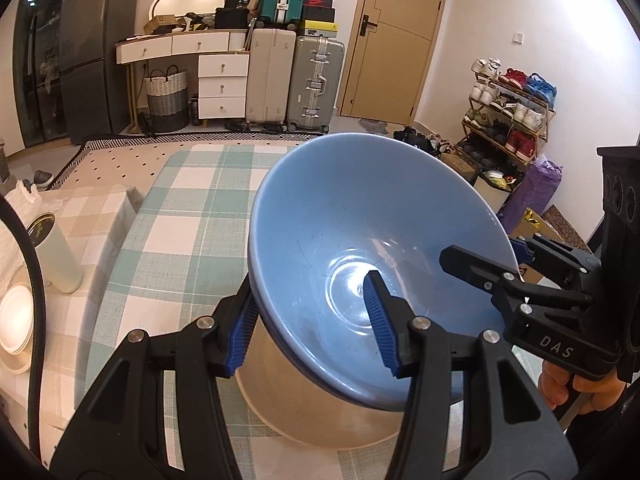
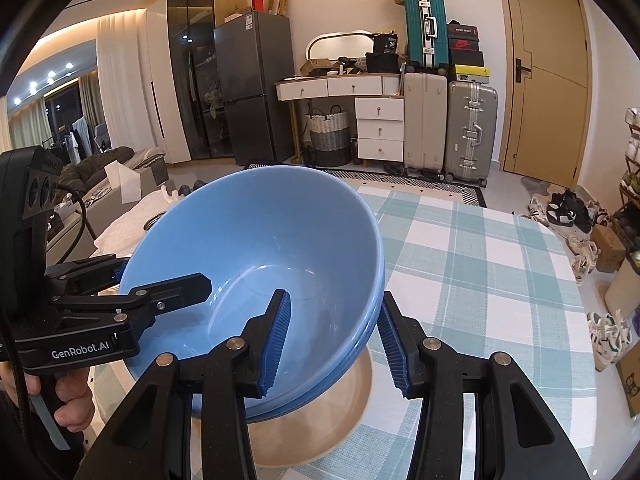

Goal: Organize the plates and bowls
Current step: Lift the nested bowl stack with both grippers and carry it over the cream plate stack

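A big blue bowl [image 1: 360, 216] [image 2: 256, 232] hangs over the checked tablecloth [image 1: 180, 220], and a second blue rim shows just under its edge. My left gripper [image 1: 312, 324] is shut on the bowl's near left rim, one pad inside and one outside. My right gripper [image 2: 334, 340] is shut on the opposite rim in the same way. Each gripper also shows in the other's view: the right gripper [image 1: 480, 268] and the left gripper [image 2: 168, 288]. A beige dish [image 1: 320, 412] [image 2: 312, 432] sits on the cloth below the bowl, mostly hidden by it.
A pale tumbler with a dark lid [image 1: 56, 248] and a stack of white bowls [image 1: 16, 320] stand at the table's left. A tissue box [image 2: 132, 184] lies beyond. Suitcases [image 1: 296, 80], a dresser and a shoe rack [image 1: 508, 112] line the room behind.
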A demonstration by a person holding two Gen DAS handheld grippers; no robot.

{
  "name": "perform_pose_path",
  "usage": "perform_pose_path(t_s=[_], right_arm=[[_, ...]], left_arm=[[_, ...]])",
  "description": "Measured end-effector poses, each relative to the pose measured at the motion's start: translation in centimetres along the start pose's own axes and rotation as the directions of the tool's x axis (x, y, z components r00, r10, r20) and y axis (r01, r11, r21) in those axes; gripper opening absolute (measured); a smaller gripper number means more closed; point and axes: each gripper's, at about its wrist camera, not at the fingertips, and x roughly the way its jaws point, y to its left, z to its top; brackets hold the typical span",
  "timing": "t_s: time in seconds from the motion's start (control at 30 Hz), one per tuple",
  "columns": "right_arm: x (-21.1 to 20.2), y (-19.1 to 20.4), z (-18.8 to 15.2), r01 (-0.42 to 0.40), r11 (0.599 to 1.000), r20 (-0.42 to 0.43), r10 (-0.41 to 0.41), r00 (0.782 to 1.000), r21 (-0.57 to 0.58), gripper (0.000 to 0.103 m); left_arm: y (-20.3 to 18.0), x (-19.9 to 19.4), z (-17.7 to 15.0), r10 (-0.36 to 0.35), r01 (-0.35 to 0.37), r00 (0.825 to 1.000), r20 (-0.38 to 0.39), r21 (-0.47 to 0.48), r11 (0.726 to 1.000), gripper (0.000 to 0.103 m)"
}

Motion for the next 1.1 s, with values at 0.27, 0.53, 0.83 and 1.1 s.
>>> perform_pose_path(t_s=[0.27,0.53,0.83,1.1], right_arm=[[2.5,0.3,-0.9,-0.010,1.000,-0.043,0.009,0.999,-0.002,0.046],[4.1,-0.1,-1.5,-0.004,1.000,-0.074,0.003,0.997,-0.008,0.046],[5.2,-0.4,-2.0,0.006,1.000,-0.101,-0.006,0.995,-0.002,0.046],[5.8,-0.8,-2.2,0.010,1.000,-0.110,-0.010,0.994,0.003,0.046]], left_arm=[[0.9,1.4,-0.9,0.021,-0.022,1.000,-0.023,-0.010,1.000,0.048],[1.4,3.8,-1.1,0.024,-0.025,0.998,-0.050,-0.023,0.999,0.048],[1.3,6.7,-1.4,0.027,-0.029,0.995,-0.092,-0.023,0.999,0.048],[1.8,8.7,-1.7,0.028,-0.031,0.993,-0.114,-0.028,0.999,0.048]])
